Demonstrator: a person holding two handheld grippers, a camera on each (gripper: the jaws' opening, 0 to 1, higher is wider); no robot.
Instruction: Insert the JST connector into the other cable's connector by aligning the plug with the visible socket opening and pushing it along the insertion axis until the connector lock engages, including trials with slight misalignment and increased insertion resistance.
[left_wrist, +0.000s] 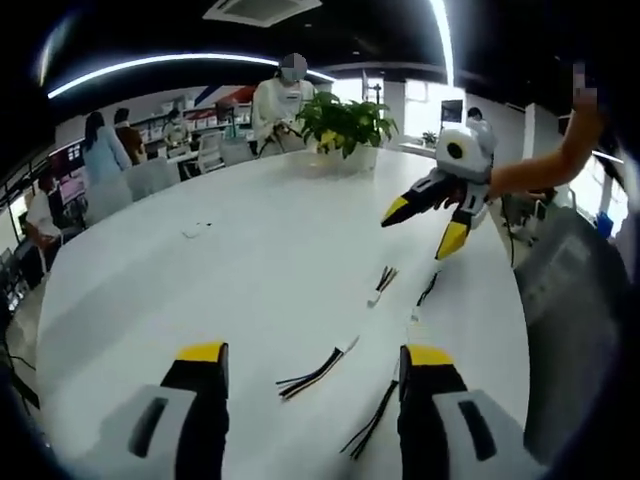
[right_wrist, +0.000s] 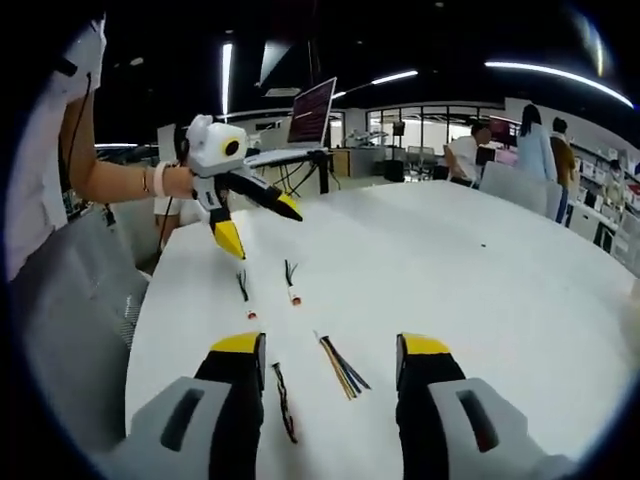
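Glossy white and smooth, the big oval table (left_wrist: 230, 270) carries four short wire bundles lying loose: black leads with small pale connectors (left_wrist: 317, 371), and a multicoloured one (right_wrist: 343, 367). The left gripper (left_wrist: 312, 353) hovers above them with yellow-tipped jaws spread wide, gripping nothing. The right gripper (right_wrist: 328, 343) does likewise, with bare tabletop running out to the curved edge.

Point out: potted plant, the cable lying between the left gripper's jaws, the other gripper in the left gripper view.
potted plant (left_wrist: 345, 125), left gripper view, on the leaves.
cable (left_wrist: 318, 370), left gripper view, mid-length on its dark wires.
right gripper (left_wrist: 428, 225), left gripper view, between its yellow tips.
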